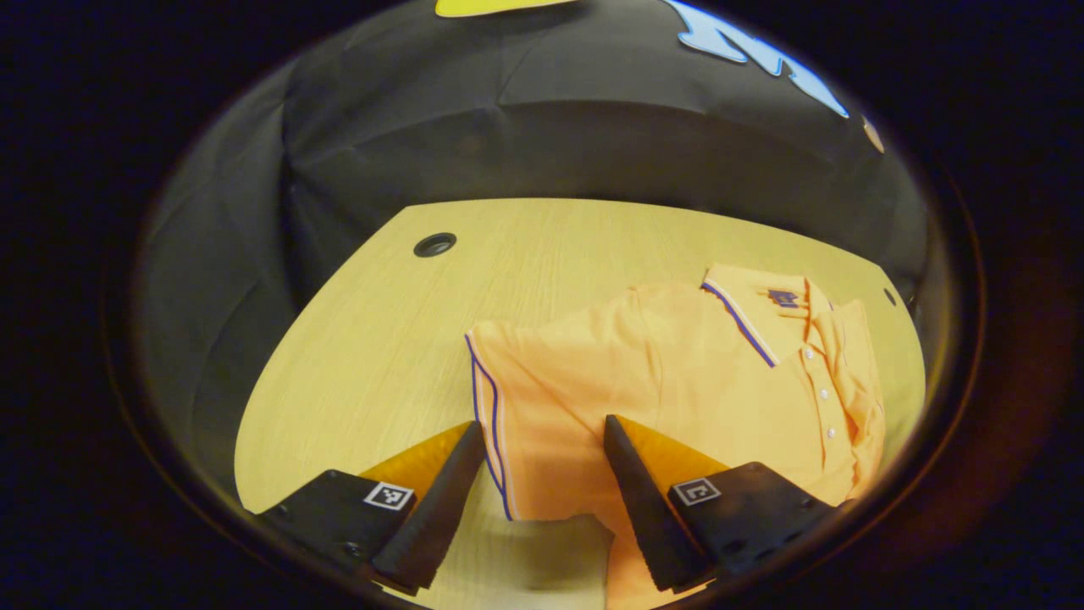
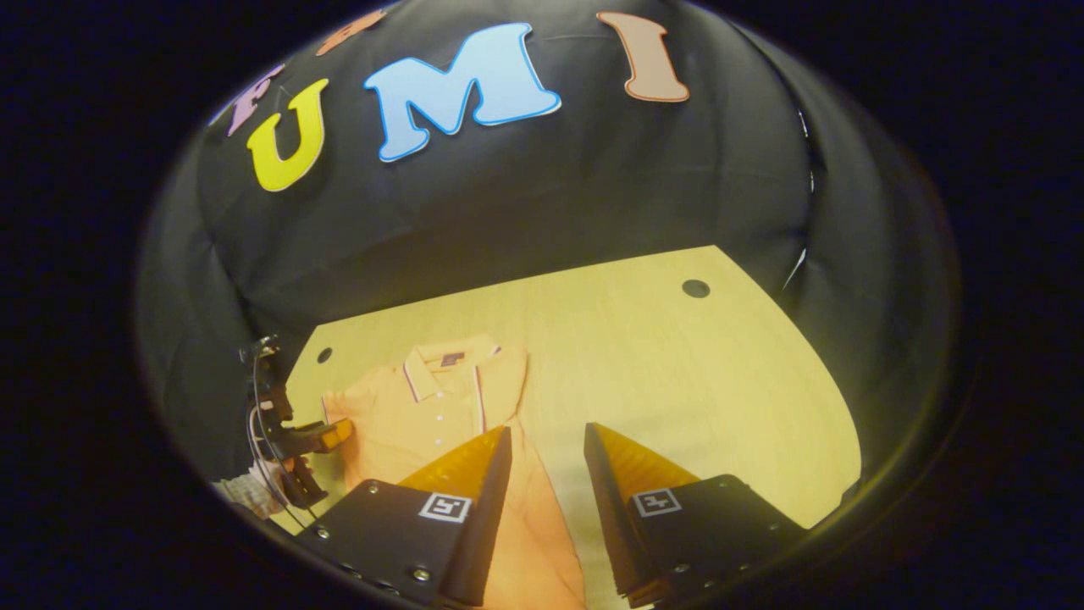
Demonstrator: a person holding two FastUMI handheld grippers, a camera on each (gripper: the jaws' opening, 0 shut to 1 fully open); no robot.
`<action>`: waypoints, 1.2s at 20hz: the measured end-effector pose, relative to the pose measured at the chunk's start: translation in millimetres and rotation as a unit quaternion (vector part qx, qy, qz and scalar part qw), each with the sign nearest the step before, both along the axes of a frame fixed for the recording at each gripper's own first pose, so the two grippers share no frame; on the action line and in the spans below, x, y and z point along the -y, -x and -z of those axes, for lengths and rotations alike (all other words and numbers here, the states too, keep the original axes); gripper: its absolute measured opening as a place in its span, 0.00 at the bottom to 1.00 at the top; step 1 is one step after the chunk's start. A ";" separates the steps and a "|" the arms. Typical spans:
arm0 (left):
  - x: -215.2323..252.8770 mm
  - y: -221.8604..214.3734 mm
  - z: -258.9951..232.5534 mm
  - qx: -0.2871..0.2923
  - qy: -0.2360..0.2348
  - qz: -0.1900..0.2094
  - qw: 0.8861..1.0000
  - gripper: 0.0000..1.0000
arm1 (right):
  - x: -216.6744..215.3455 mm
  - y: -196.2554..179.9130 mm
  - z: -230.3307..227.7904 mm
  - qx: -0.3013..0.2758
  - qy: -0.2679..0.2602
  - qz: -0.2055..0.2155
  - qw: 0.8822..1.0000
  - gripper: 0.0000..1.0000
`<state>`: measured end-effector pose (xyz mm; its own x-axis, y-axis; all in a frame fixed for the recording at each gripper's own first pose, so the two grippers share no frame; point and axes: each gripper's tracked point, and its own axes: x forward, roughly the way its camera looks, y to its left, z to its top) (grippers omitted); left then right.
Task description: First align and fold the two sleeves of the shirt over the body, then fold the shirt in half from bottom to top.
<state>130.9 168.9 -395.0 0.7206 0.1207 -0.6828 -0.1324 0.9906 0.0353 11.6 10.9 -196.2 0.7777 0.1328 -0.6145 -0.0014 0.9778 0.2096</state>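
table (image 1: 381,339): wide bare wood lying beyond the shirt | shirt (image 1: 677,381): lying flat, collar toward the far edge, one sleeve folded over the body | left gripper (image 1: 542,474): hovering wide open, gripping nothing, over the shirt's other sleeve hem | right gripper (image 2: 546,474): gaping, empty, above the shirt's side edge.

Both cams low over table (image 1: 373,339), fwd-facing; shared: shirt (image 1: 677,381).
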 end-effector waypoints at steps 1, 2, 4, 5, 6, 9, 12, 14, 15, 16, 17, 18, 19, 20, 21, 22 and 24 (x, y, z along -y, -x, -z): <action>0.1 -1.0 0.5 0.001 0.004 0.000 1.000 0.96 | -1.0 -0.1 0.6 0.000 0.000 0.000 1.000 0.55; 0.9 -0.6 1.0 0.003 0.007 -0.001 1.000 0.96 | -1.7 -0.5 1.3 -0.001 0.000 -0.001 1.000 0.55; 1.0 -0.1 1.3 0.001 0.006 0.003 1.000 0.95 | -3.1 -0.5 2.0 -0.002 0.000 -0.002 1.000 0.55; 3.9 -3.0 2.3 0.000 0.010 0.014 1.000 0.95 | -3.2 -1.2 2.9 -0.003 0.000 -0.003 1.000 0.55; 10.9 -3.7 3.3 -0.003 0.010 0.025 1.000 0.89 | -3.3 -1.4 2.9 -0.003 0.000 -0.003 1.000 0.54; 18.2 -9.7 4.0 0.000 0.014 0.032 0.999 0.56 | -2.3 -0.1 2.2 -0.003 0.001 -0.004 1.000 0.54; 21.4 -9.2 1.3 0.002 0.016 0.023 1.000 0.16 | 0.5 0.6 2.3 -0.002 0.004 -0.003 1.000 0.55; 23.7 -9.1 -0.4 -0.004 0.007 0.024 1.000 0.10 | 1.9 1.2 1.6 -0.002 0.004 0.000 1.000 0.55; 25.2 -9.0 -0.3 -0.007 0.005 0.027 1.000 0.07 | 2.0 1.1 0.7 -0.002 0.003 0.001 1.000 0.55; 29.6 -8.0 -1.7 -0.010 0.005 0.030 0.999 0.07 | 2.2 1.8 1.8 -0.001 0.002 0.001 1.000 0.55; 34.3 -7.8 -5.4 -0.009 0.006 0.034 0.999 0.06 | 2.4 2.2 1.6 -0.001 0.003 0.001 1.000 0.55; 39.1 -8.6 -10.1 -0.005 0.008 0.037 0.999 0.06 | 2.7 2.8 1.7 -0.001 0.003 0.001 1.000 0.55; 46.3 -11.2 -18.9 0.005 0.009 0.045 0.999 0.07 | 2.4 3.8 2.2 -0.001 0.003 0.001 1.000 0.55; 55.2 -13.4 -28.2 0.016 0.008 0.056 0.998 0.07 | 2.3 4.3 1.9 -0.001 0.003 0.001 1.000 0.55; 64.2 -16.7 -38.0 0.025 0.003 0.071 0.997 0.07 | 2.5 5.5 2.1 -0.001 0.002 0.001 1.000 0.55; 74.5 -19.3 -45.9 0.033 -0.004 0.086 0.996 0.07 | 2.6 6.8 2.3 -0.002 0.001 0.001 1.000 0.55; 100.7 -22.7 -58.5 0.045 -0.015 0.121 0.992 0.07 | 3.5 11.1 3.1 -0.002 -0.001 0.002 1.000 0.55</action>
<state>153.6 68.2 -336.5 0.7887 -0.0446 -0.6132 0.1052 0.9924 0.0631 0.5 7.4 -199.3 0.7752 0.1308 -0.6180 0.0034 0.9774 0.2112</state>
